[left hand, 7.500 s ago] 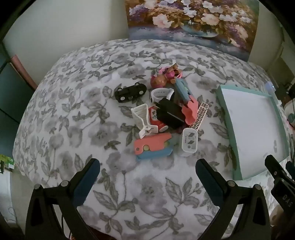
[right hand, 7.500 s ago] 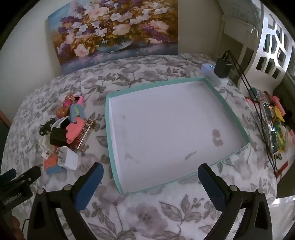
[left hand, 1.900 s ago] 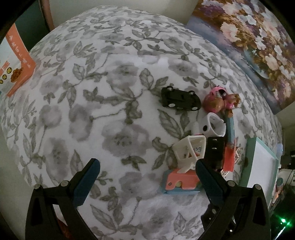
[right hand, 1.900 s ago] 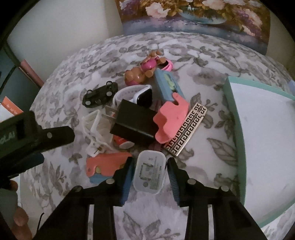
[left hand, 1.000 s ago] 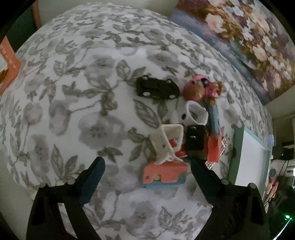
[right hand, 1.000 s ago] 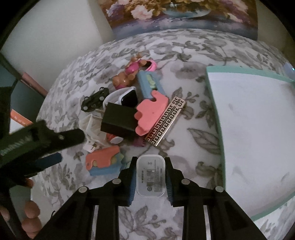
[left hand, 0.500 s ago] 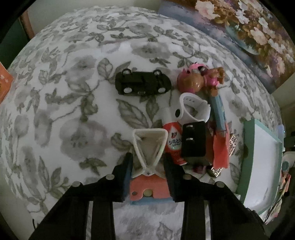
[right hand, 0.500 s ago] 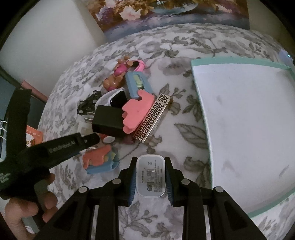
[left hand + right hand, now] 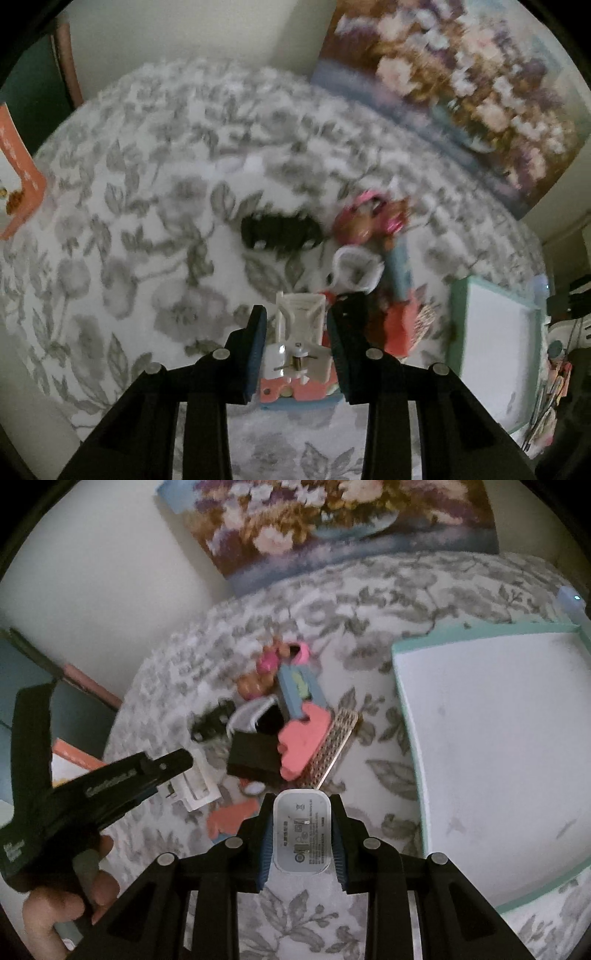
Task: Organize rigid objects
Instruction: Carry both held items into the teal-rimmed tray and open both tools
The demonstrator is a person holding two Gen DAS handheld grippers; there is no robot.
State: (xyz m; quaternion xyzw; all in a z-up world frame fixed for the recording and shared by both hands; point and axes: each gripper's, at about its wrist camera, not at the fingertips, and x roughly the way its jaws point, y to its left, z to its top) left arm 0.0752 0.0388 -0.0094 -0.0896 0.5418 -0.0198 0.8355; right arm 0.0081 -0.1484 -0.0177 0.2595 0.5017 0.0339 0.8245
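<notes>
My left gripper [image 9: 295, 339] is shut on a white plastic clip [image 9: 300, 338] and holds it over the pile. My right gripper [image 9: 301, 836] is shut on a white charger block [image 9: 301, 836], lifted above the floral cloth. The pile holds a black toy car [image 9: 279, 232], a pink doll [image 9: 369, 218], a white watch band [image 9: 354, 271], a black adapter [image 9: 255, 757], a pink foam piece [image 9: 303, 738] and a patterned gold strip [image 9: 334, 746]. The teal-rimmed white tray [image 9: 406, 716] lies to the right, with nothing seen in it.
A pink-and-blue foam block [image 9: 295, 397] lies under the left gripper. A floral painting [image 9: 332, 520] leans on the wall behind. An orange box [image 9: 18, 184] sits at the far left. A white power strip [image 9: 570, 603] is beyond the tray.
My left gripper closed on the white clip and lifted it from the pile. My right gripper keeps the charger and has drawn back and up from the pile.
</notes>
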